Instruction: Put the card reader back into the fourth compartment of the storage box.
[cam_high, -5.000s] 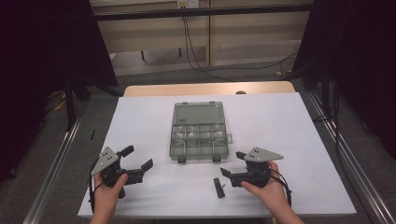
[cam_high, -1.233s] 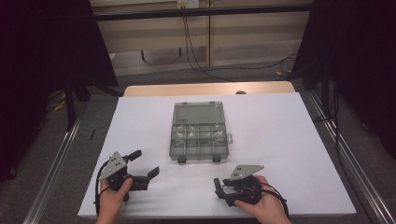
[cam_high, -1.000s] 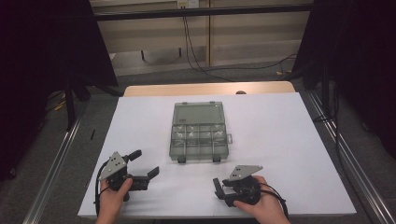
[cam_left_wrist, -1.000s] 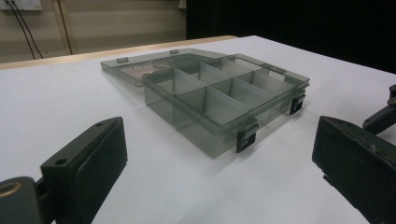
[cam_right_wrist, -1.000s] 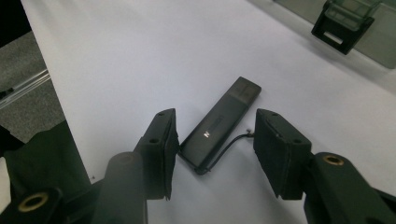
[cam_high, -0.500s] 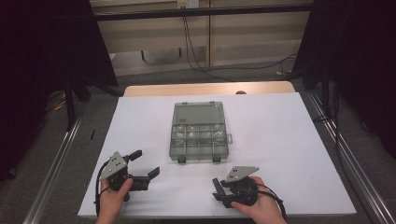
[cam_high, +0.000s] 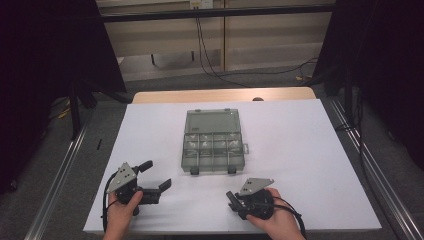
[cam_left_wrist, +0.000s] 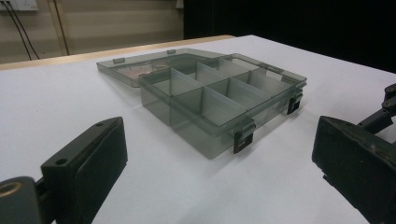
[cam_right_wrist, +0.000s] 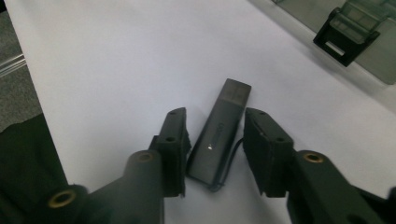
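Translucent grey plastic compartment box (cam_high: 212, 141) lying open at the middle of the white table (cam_high: 300, 150), lid folded flat on the far side, dividers bare, two dark latches hanging off the near edge. Seen low from the left gripper view as well (cam_left_wrist: 210, 100), with the latches toward the camera.

Left gripper (cam_high: 156, 176) held by the left hand (cam_high: 122, 207) near the front left corner of the table, jaws spread wide apart with nothing between them, aimed toward the box and well apart from it.

Right gripper (cam_high: 231, 197) held by the right hand (cam_high: 272, 220) near the front edge, in front of the box's near right corner, angled down at the tabletop. In the right gripper view, jaws (cam_right_wrist: 212, 149) part open and straddling a small dark grey flat stick-shaped device (cam_right_wrist: 219, 133), perhaps a USB drive, which lies flat on the white surface. Left pad close against the device's side, contact hard to tell; right pad standing just clear of it. One box latch (cam_right_wrist: 343, 39) visible at the upper right, near the device's far end but apart from it.
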